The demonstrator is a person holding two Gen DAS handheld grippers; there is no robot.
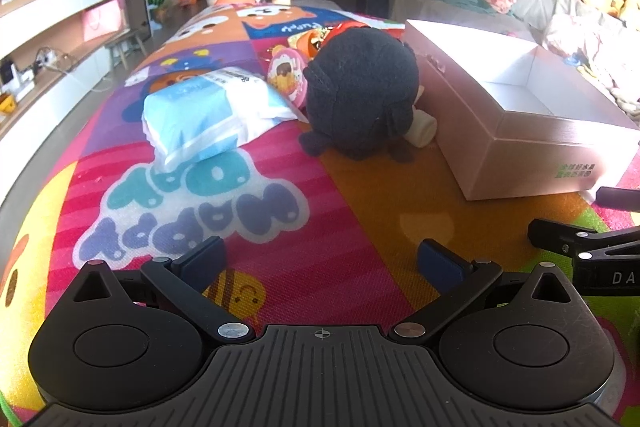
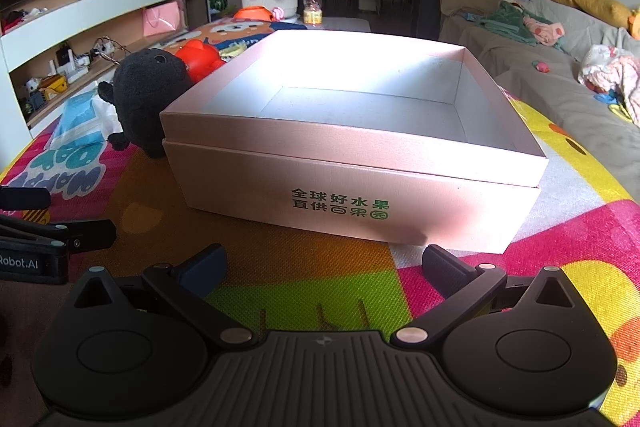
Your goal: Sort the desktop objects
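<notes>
Currently, the left hand-held gripper (image 1: 320, 263) hovers low over the tabletop (image 1: 360, 187), which is covered by a colourful cartoon mat; its jaws are spread wide and grasp nothing. The right hand-held gripper (image 2: 324, 267) is likewise released, jaws apart, positioned just in front of the pink box (image 2: 352, 155). The pink box stands open with its lid off and its white interior bare. A black plush toy (image 1: 360, 91) sits against the left wall of the box, touching it. A cream-coloured cylinder (image 1: 420, 133) lies wedged between the plush toy and the box. A blue-and-white tissue pack (image 1: 208, 111) lies left of the plush toy, near it. A round pink packet (image 1: 286, 75) and an orange toy (image 2: 198, 59) lie behind them.
</notes>
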